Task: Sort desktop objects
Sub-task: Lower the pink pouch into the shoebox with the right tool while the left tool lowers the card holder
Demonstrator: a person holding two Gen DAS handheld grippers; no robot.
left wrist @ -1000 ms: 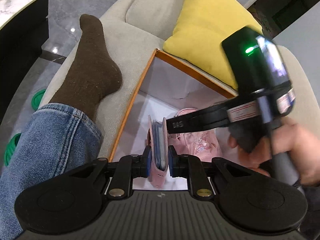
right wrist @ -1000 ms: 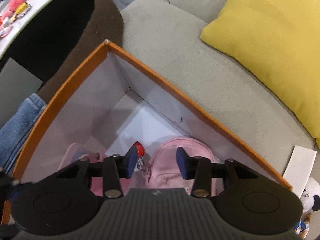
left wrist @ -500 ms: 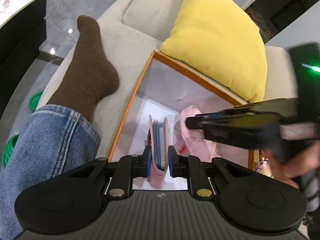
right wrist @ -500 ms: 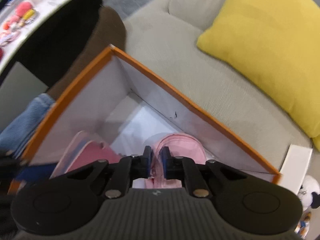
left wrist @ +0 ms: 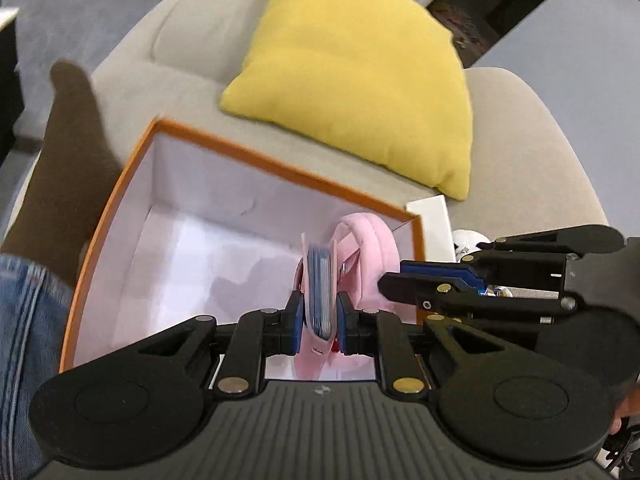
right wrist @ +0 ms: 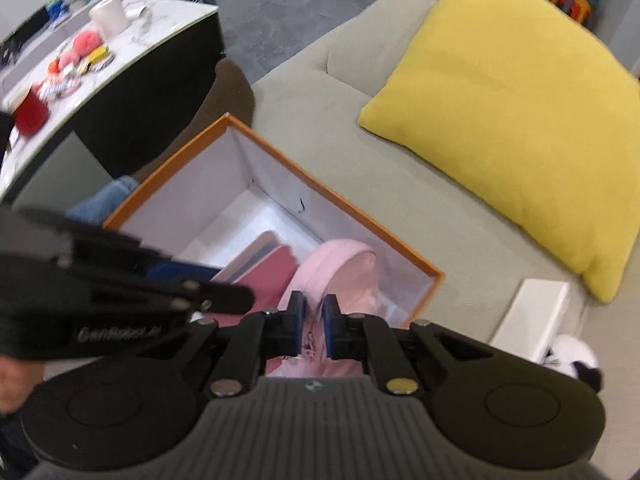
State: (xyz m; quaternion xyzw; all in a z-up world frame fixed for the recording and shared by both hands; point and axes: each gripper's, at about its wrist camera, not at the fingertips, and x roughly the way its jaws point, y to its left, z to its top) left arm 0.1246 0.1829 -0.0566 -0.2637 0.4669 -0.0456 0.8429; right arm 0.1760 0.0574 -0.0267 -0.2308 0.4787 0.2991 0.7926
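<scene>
An orange-rimmed box (left wrist: pixel 240 156) with a white inside sits on a beige sofa; it also shows in the right wrist view (right wrist: pixel 280 152). My left gripper (left wrist: pixel 318 322) is shut on a pink card wallet (left wrist: pixel 318 280) with blue cards, held upright over the box. My right gripper (right wrist: pixel 311 330) is shut on a small pink backpack (right wrist: pixel 340 268), lifted over the box's right end. The backpack also shows in the left wrist view (left wrist: pixel 372 248), with the right gripper's fingers (left wrist: pixel 424 280) beside it. The wallet also shows in the right wrist view (right wrist: pixel 264 272).
A yellow cushion (left wrist: pixel 360 80) lies behind the box. A leg in jeans and a brown sock (left wrist: pixel 68 168) rests left of it. A white flat box (right wrist: pixel 536 320) and a plush toy (right wrist: pixel 572 356) lie at its right. A marble table (right wrist: pixel 80 48) with small items stands at the far left.
My right gripper closed on the pink backpack and lifted it up out of the box. My left gripper kept hold of the wallet and swung right.
</scene>
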